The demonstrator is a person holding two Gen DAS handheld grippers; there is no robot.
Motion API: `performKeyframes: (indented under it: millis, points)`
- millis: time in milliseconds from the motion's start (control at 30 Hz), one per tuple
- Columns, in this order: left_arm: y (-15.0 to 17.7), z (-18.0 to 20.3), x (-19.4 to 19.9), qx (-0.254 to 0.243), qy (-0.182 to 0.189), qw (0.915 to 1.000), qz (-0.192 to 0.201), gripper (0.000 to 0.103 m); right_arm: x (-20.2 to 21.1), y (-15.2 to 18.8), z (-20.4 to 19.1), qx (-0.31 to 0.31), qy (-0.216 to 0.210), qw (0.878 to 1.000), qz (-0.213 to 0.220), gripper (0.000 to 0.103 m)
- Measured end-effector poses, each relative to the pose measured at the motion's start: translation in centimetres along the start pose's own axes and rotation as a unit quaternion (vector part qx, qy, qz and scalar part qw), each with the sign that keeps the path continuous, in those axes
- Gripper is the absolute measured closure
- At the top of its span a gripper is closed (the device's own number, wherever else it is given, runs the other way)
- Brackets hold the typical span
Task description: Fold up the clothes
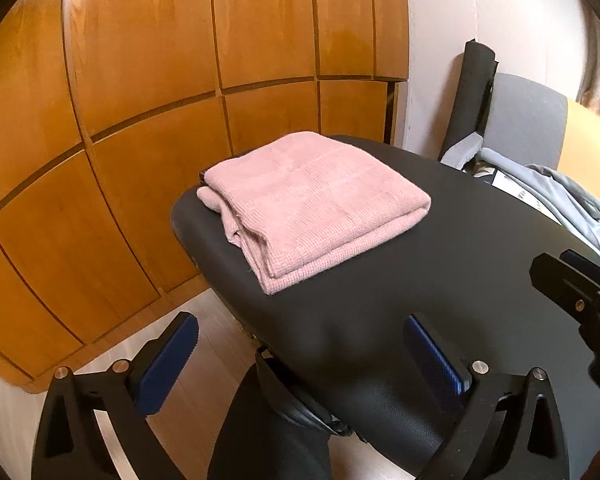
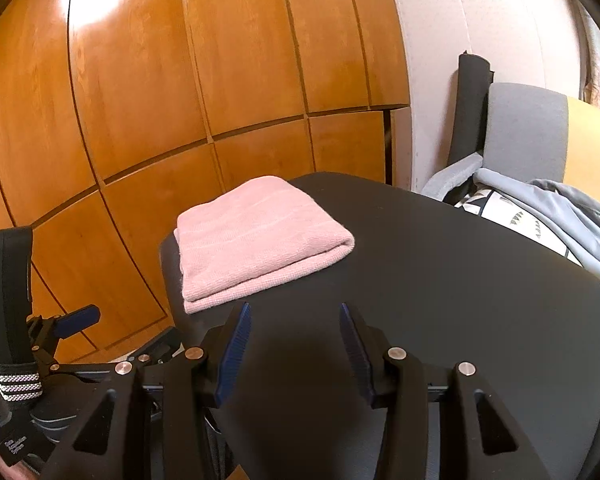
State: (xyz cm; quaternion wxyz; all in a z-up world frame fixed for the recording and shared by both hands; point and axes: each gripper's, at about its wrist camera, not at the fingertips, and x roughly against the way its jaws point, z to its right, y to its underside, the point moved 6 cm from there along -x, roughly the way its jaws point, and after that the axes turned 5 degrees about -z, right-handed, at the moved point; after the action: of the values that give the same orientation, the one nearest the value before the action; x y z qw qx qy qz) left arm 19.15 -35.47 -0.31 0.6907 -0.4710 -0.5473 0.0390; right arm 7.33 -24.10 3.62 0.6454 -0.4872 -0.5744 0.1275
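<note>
Done: pink garment (image 1: 312, 204) seen folded on black table (image 1: 440, 280).
Left: grey clothes (image 2: 572, 216) unfolded.
Grippers: left gripper (image 1: 300, 344) spread wide, right gripper (image 2: 294, 332) half-spread, both empty.

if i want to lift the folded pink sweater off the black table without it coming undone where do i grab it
Grip the pink sweater at its rounded fold edge on the right, coming in low from that side over the black table. There the layers are joined; the near-left edges are loose and would splay.
</note>
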Motion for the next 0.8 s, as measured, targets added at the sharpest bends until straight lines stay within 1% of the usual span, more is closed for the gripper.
performKeyframes:
  millis: [100, 167, 267, 367, 433, 500, 633, 700, 800]
  points:
    - [0.2, -0.1, -0.4, 0.003, -0.011, 0.9999, -0.012, 0.0, -0.2, -0.3, -0.4, 0.008, -0.001, 1.0, 0.001, 0.056]
    - [0.4, -0.2, -0.5, -0.001, -0.031, 0.9995, -0.007, 0.0, -0.7, -0.5, -0.8, 0.014, -0.001, 1.0, 0.0, 0.056]
    - [0.6, -0.2, -0.6, -0.008, -0.048, 0.9988, -0.003, 0.0, -1.3, -0.7, -1.1, 0.019, -0.001, 1.0, -0.004, 0.056]
    - [0.7, -0.3, -0.9, -0.012, -0.063, 0.9979, -0.008, 0.0, -1.8, -0.7, -1.4, 0.02, -0.003, 1.0, -0.009, 0.056]
    - [0.8, -0.3, -1.2, -0.012, -0.06, 0.998, -0.017, 0.0, -1.9, -0.6, -1.6, 0.022, -0.005, 1.0, -0.011, 0.056]
    - [0.9, -0.4, -1.5, -0.009, -0.049, 0.9985, -0.023, 0.0, -2.1, -0.5, -1.6, 0.021, -0.005, 1.0, -0.013, 0.056]
    - [1.0, -0.3, -1.3, -0.006, -0.025, 0.9996, -0.01, 0.0, -2.3, -0.3, -1.3, 0.011, -0.006, 1.0, -0.016, 0.056]
    - [1.0, -0.3, -1.1, -0.006, -0.03, 0.9995, -0.006, 0.0, -2.4, -0.3, -1.2, 0.005, -0.008, 1.0, -0.018, 0.056]
    - [1.1, -0.5, -1.3, 0.003, -0.033, 0.9994, -0.011, 0.0, -2.4, -0.3, -1.0, -0.002, -0.011, 1.0, -0.02, 0.056]
